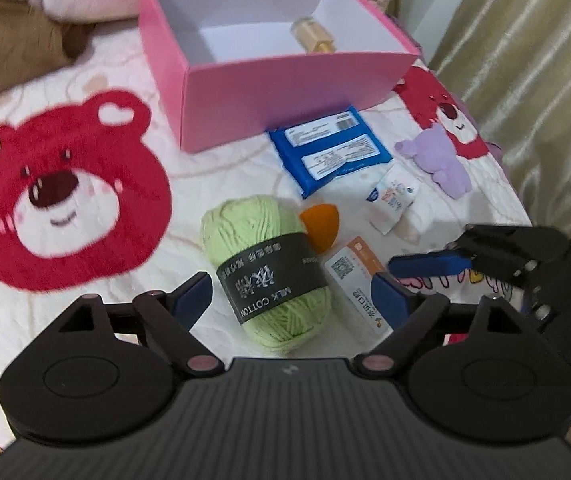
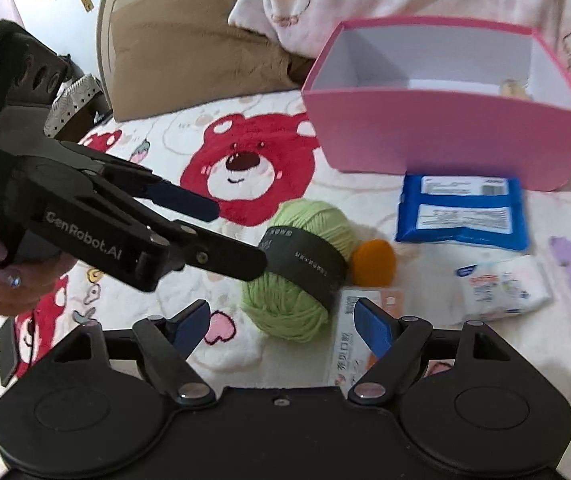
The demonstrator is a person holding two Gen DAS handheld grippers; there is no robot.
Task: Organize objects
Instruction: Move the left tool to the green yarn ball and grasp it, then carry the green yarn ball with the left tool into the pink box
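A light green yarn ball (image 1: 269, 268) with a dark band lies on the bear-print bedspread, between the wide-apart fingers of my left gripper (image 1: 291, 298); the pads do not touch it. My right gripper (image 2: 283, 322) is open too, just short of the yarn (image 2: 305, 280) and over a white-and-orange card pack (image 2: 349, 344). An orange sponge (image 1: 319, 226) sits against the yarn. The pink box (image 1: 285, 96) stands behind, open-topped, with a gold bottle (image 1: 313, 36) inside. In the right wrist view my left gripper (image 2: 237, 236) reaches in from the left.
A blue wipes pack (image 1: 327, 150) lies before the box. Right of it are a small white packet (image 1: 391, 200) and a purple plush (image 1: 437, 160). A brown cushion (image 2: 189, 52) and pink bedding lie behind. A curtain (image 1: 525, 60) hangs at the right.
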